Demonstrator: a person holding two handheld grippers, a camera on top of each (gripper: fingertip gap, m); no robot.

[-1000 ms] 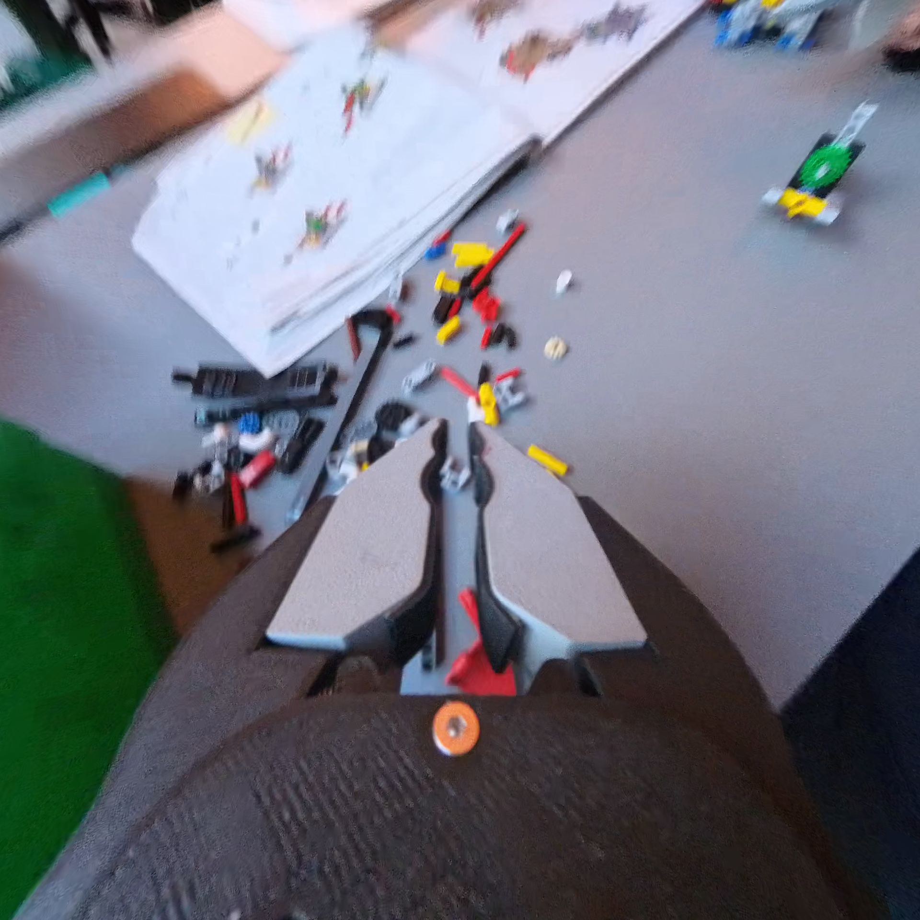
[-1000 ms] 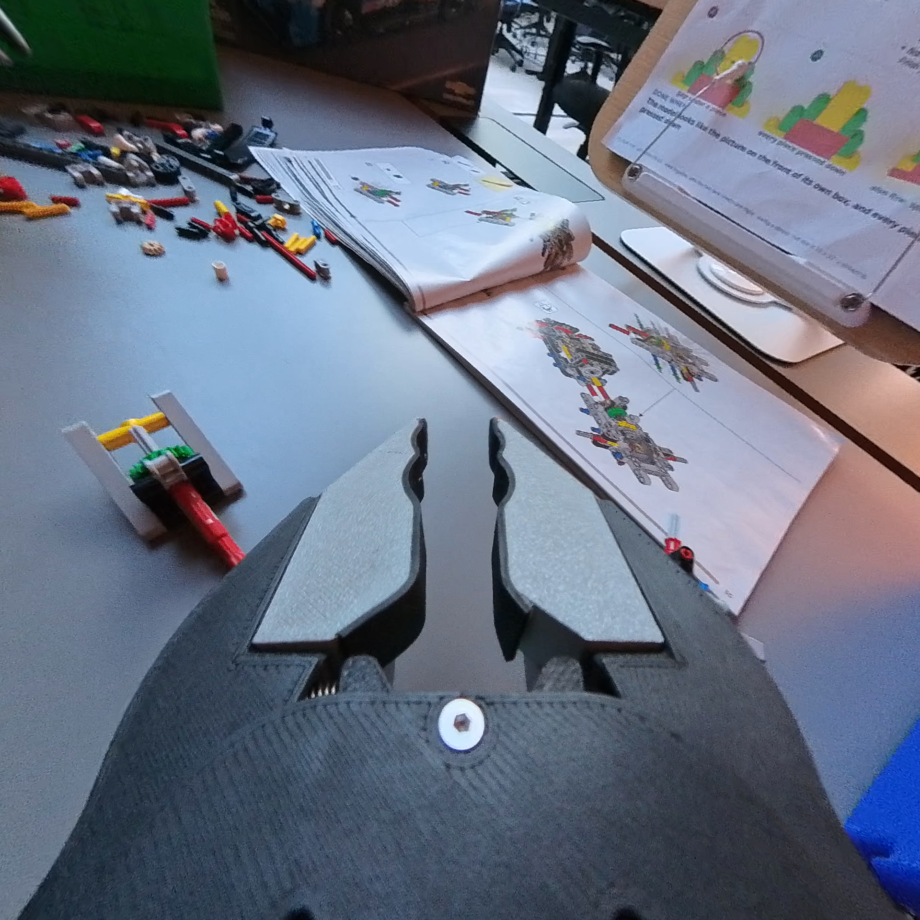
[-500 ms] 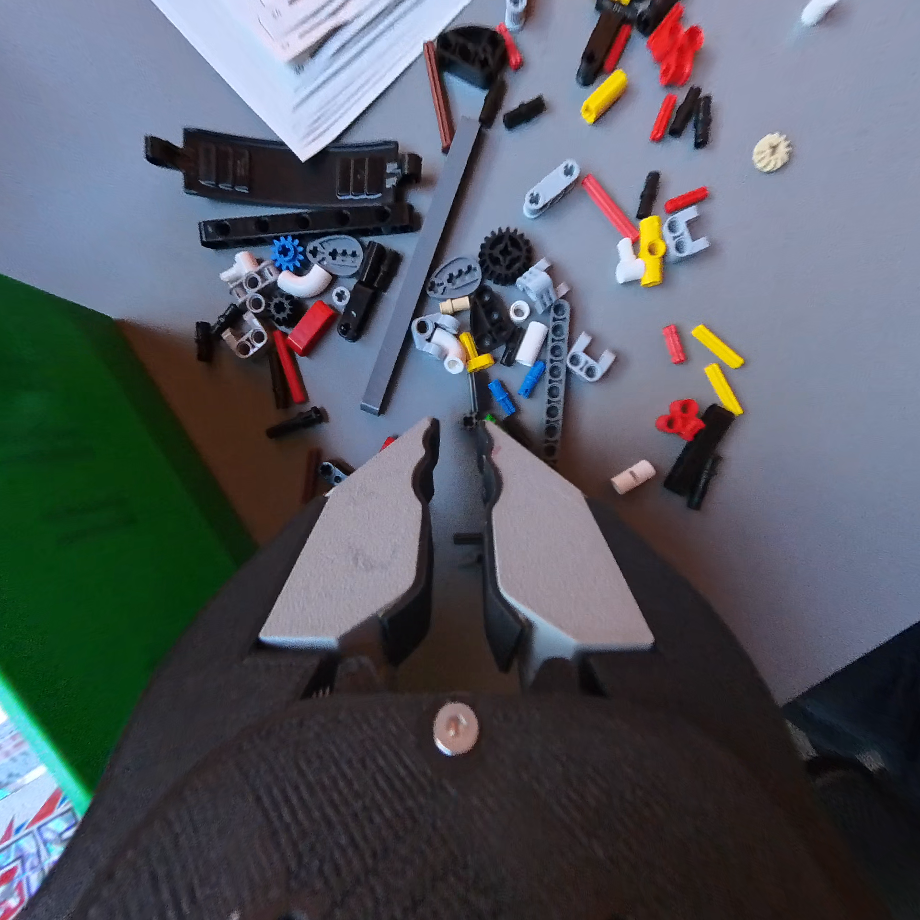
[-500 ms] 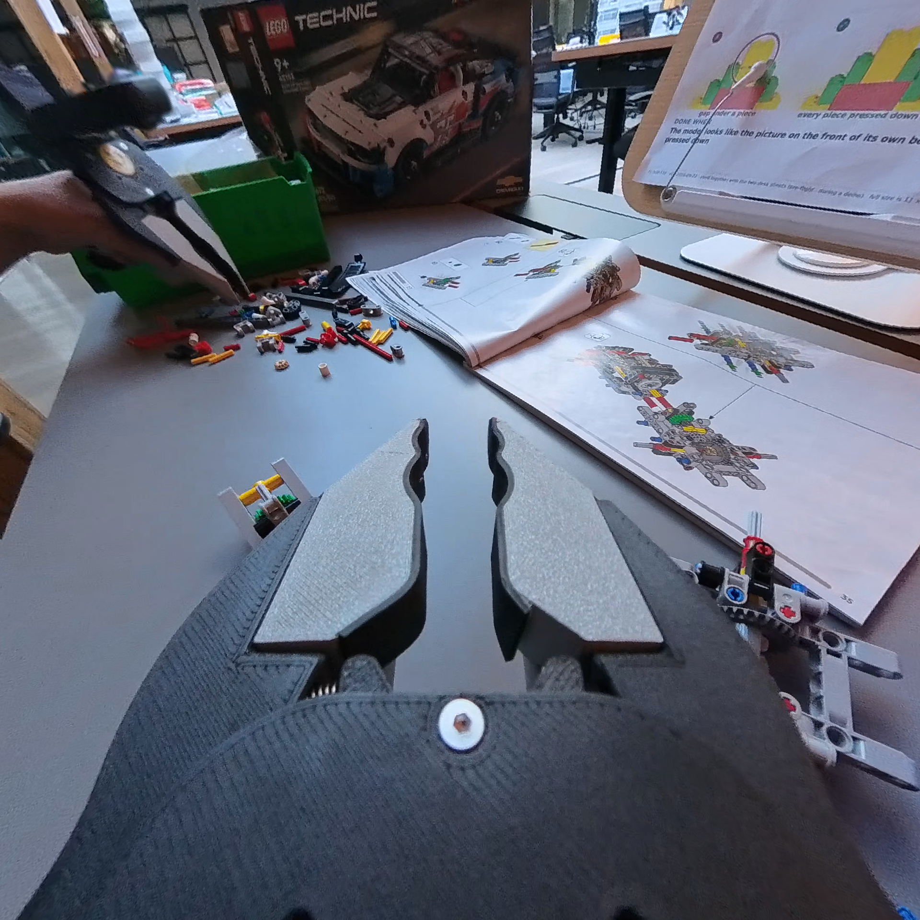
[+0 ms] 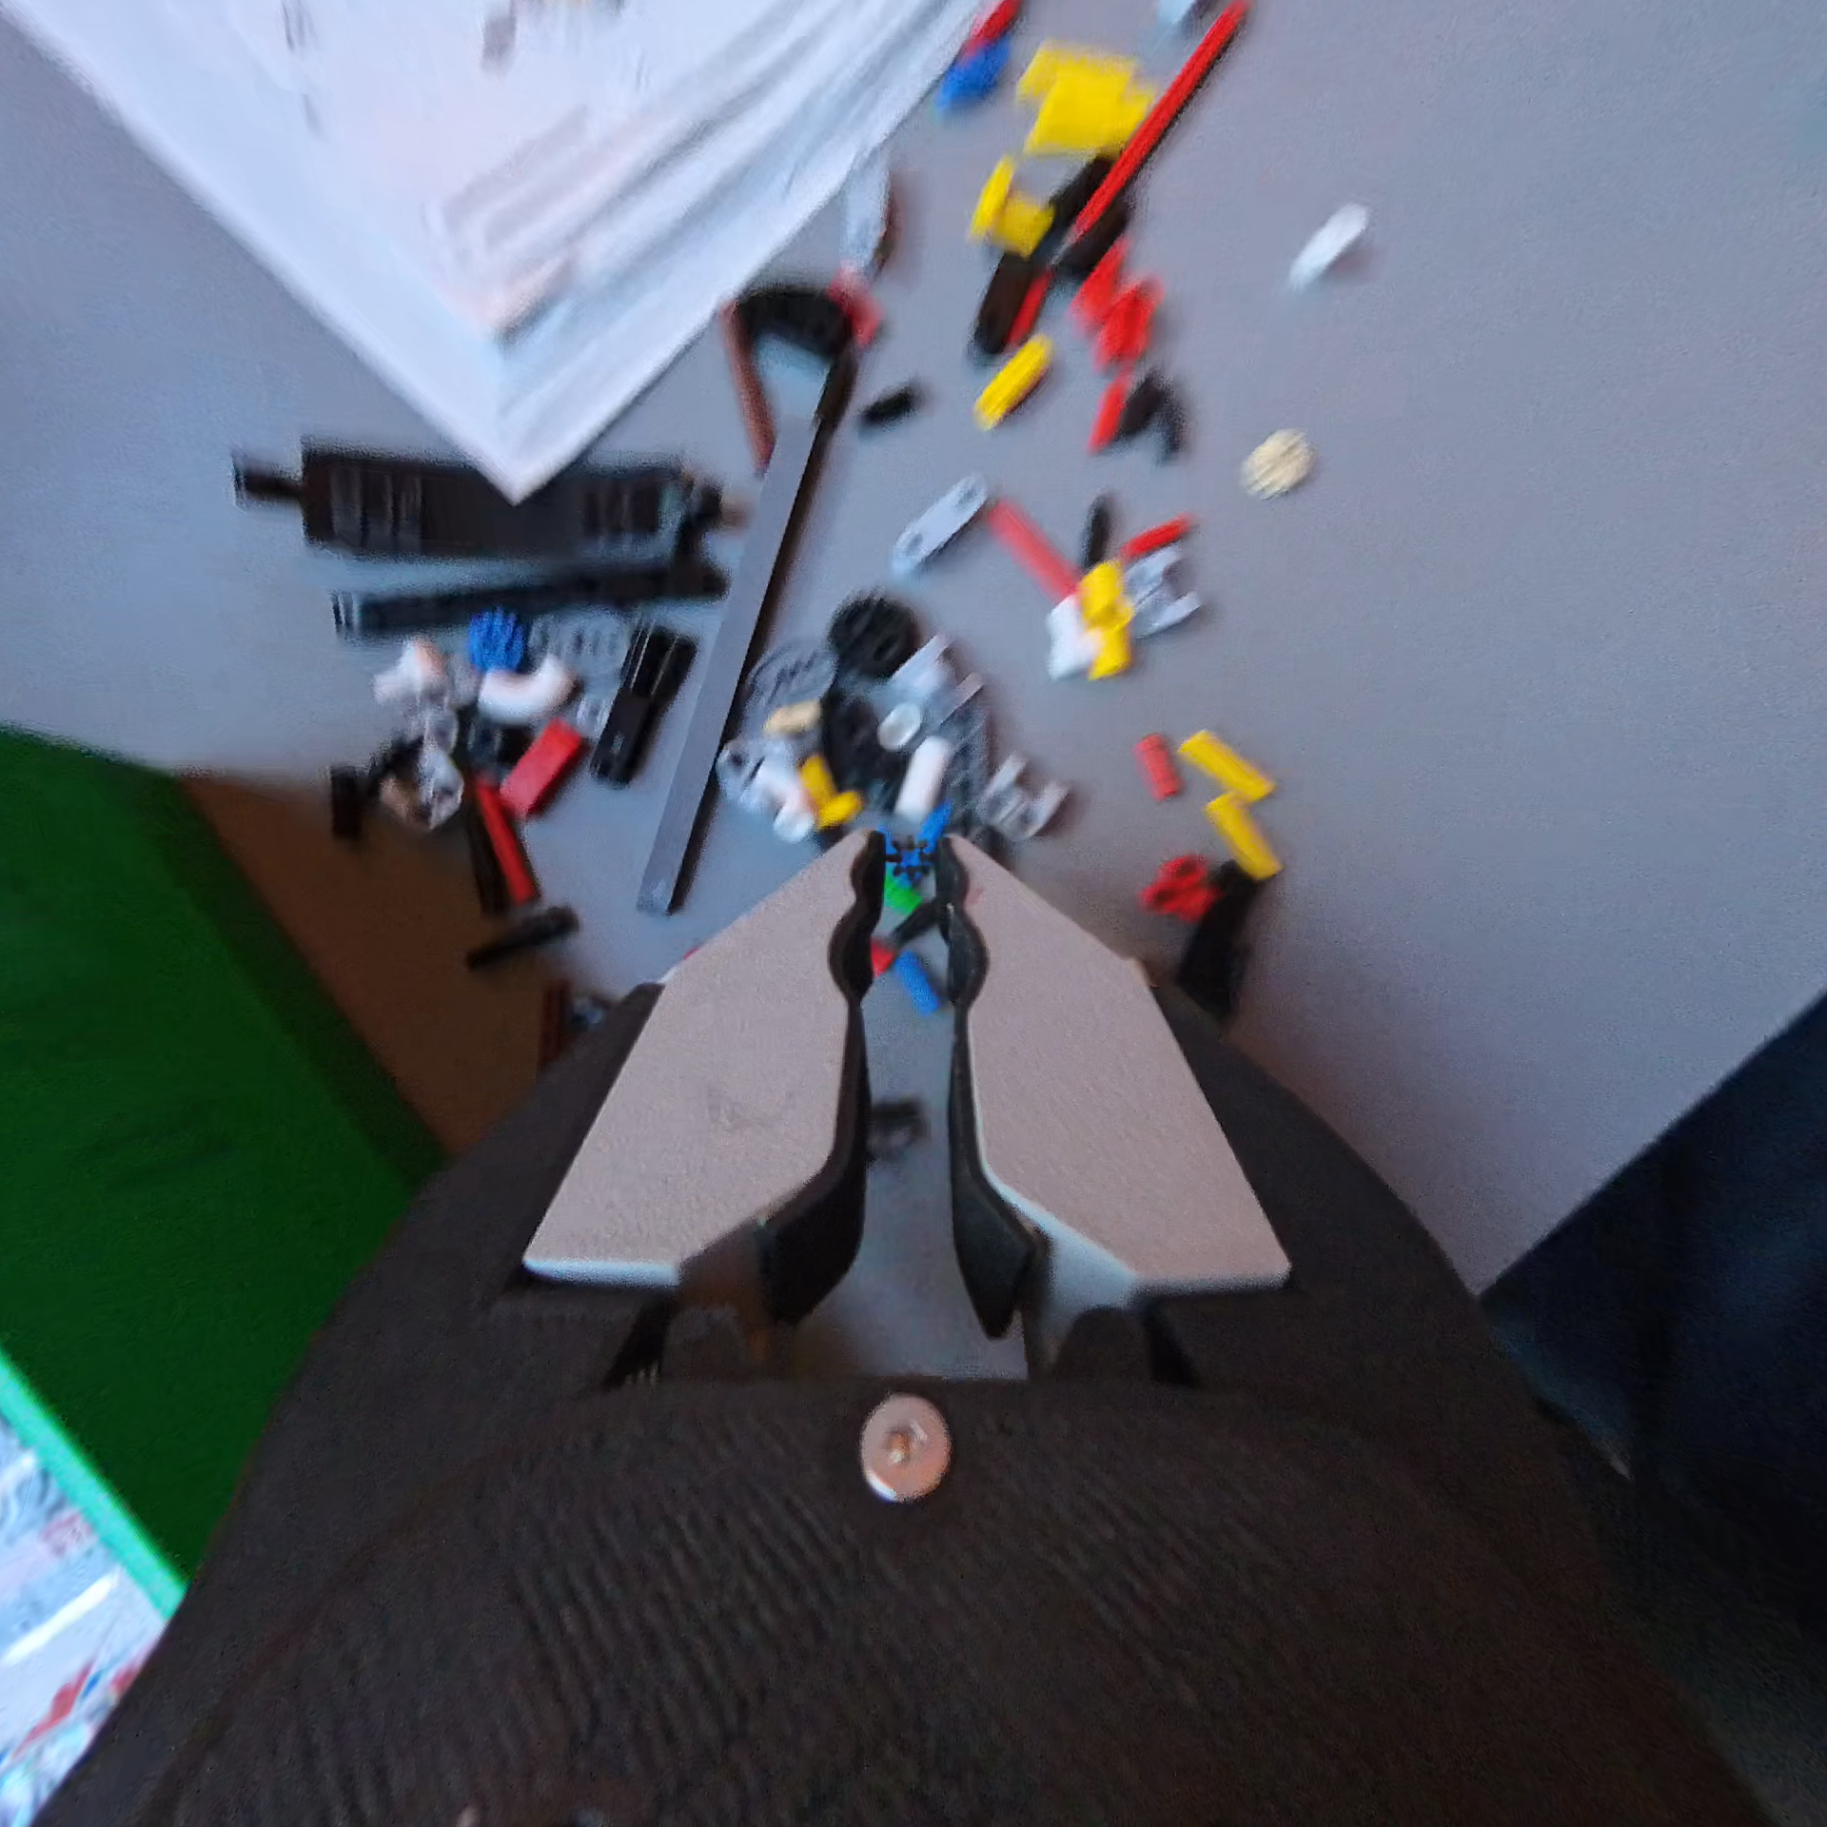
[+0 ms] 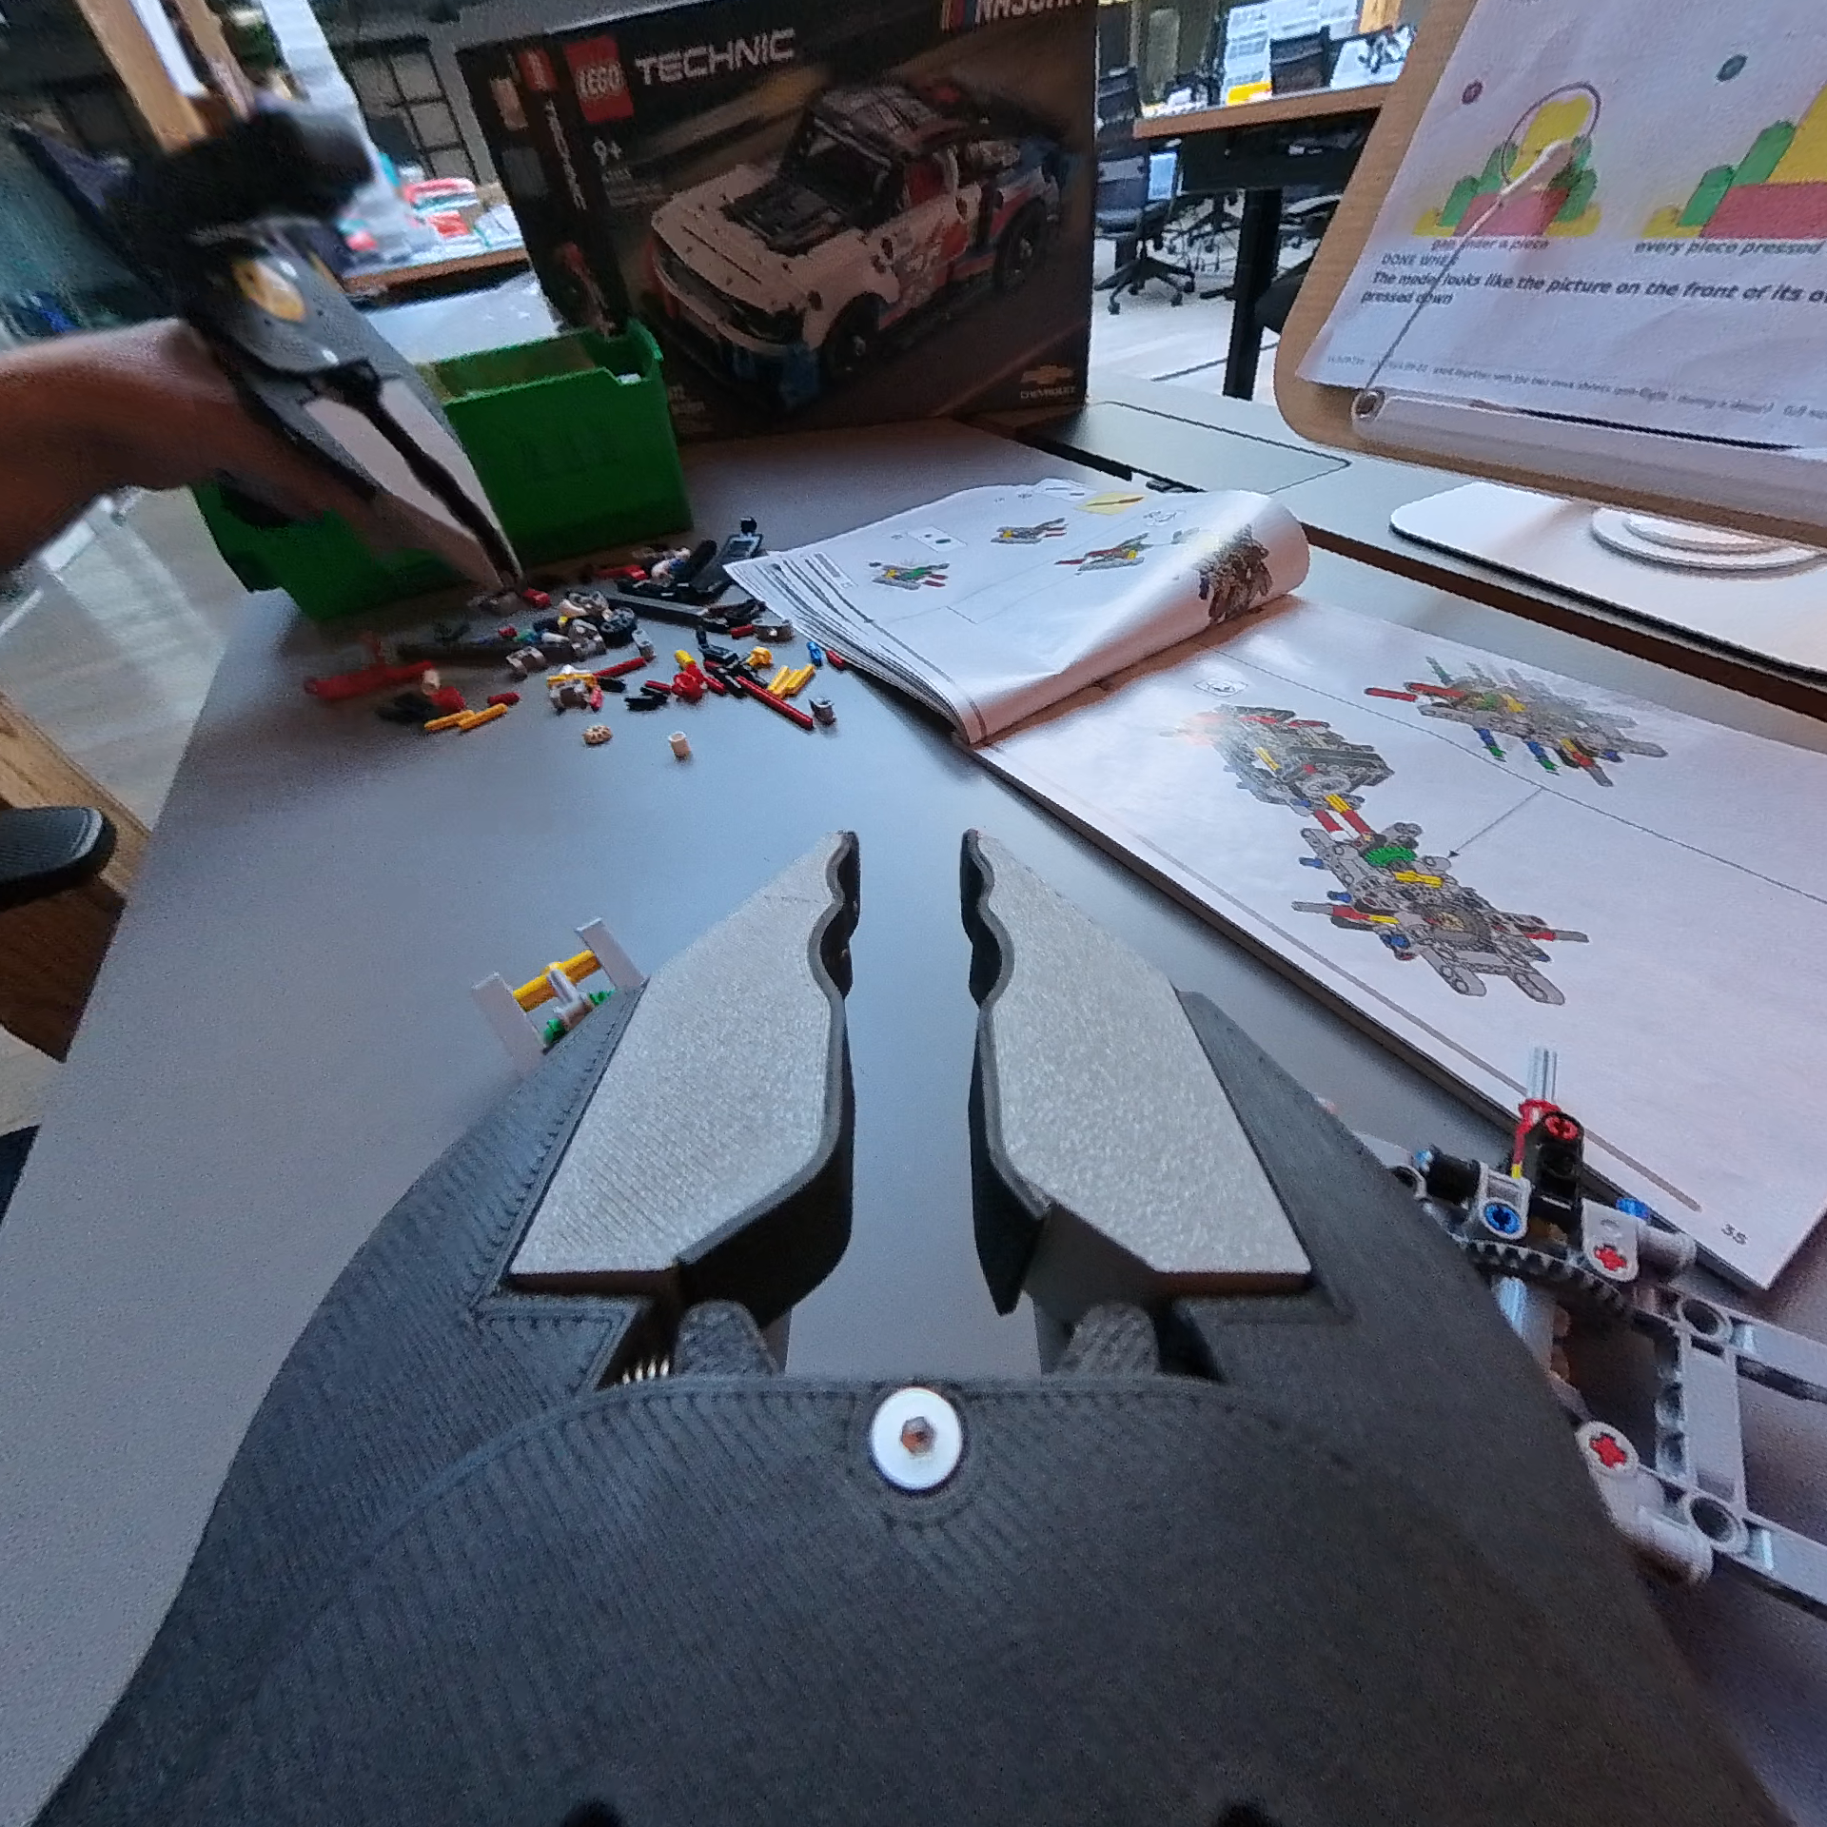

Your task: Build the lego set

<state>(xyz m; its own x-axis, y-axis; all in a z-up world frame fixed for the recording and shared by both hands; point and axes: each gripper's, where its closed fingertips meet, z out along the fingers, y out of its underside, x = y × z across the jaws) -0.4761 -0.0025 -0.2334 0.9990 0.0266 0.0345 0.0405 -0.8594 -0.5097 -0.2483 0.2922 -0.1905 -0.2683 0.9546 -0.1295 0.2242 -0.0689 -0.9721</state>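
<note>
Lifting away from the pile now, the left gripper [image 5: 912,860]: half a second back its camera stared sharply down onto the parts, and now that whole view is smeared with motion. Its fingers [image 5: 751,1068] have narrowed to a slim slot, and pinched at the very tips sits a small blue connector piece [image 5: 912,862] with a dark cross-shaped centre. That piece is crisp while everything beneath it blurs, so I judge it is travelling with the gripper. Just below lie a loose blue pin [image 5: 914,979] and a green scrap, with the long grey beam [image 5: 737,652] beyond and the instruction booklet [image 5: 494,148] at the top. The right gripper [image 6: 910,870] has barely shifted; its fingers stand a little closer than before but clearly apart, with only bare tabletop [image 6: 395,890] between them. At its left edge peeks a small white-framed sub-assembly [image 6: 554,989], and at its right a grey gear frame [image 6: 1631,1335] sits on the booklet's corner. This side view gives what the blurred one cannot. It shows the left gripper [image 6: 504,573] from outside, held in a hand [image 6: 99,425], with its tip down at the near edge of the scattered parts [image 6: 643,672] in front of the green bin [image 6: 564,445]. Farther back stand the car-picture box [image 6: 840,217] and a board with a printed sheet [image 6: 1582,198]. From here the blue piece is too small to make out.
</note>
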